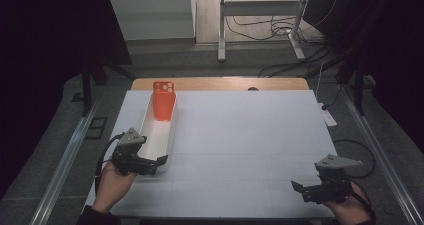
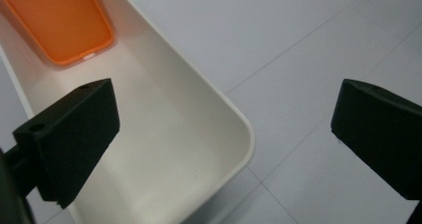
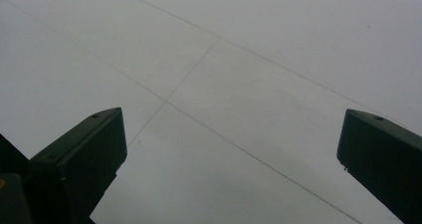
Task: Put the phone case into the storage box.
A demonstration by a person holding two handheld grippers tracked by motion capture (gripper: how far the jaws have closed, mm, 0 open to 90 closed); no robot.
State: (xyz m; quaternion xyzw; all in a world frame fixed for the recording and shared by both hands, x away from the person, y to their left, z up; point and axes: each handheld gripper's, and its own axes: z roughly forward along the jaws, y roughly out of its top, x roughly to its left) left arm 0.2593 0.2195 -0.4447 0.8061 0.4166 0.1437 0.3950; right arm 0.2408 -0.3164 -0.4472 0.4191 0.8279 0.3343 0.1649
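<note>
A long white tray (image 1: 156,137) lies lengthwise on the left part of the table. An orange phone case (image 1: 163,102) leans in its far end, camera cut-out up. My left gripper (image 1: 156,165) hovers at the tray's near end, open, one jaw over the tray's inside and the other over the table. In the left gripper view the tray's rounded corner (image 2: 238,125) sits between the jaws of my left gripper (image 2: 226,107), with the orange case (image 2: 62,22) lying farther in. My right gripper (image 1: 301,191) is open over bare table at the near right, and the right gripper view shows my right gripper (image 3: 231,129) holding nothing.
A white mat (image 1: 245,135) with faint seam lines covers the table, and a wooden strip (image 1: 220,83) shows along its far edge. Beyond the table are a metal stand (image 1: 260,20) and cables on the floor. Dark curtains hang on both sides.
</note>
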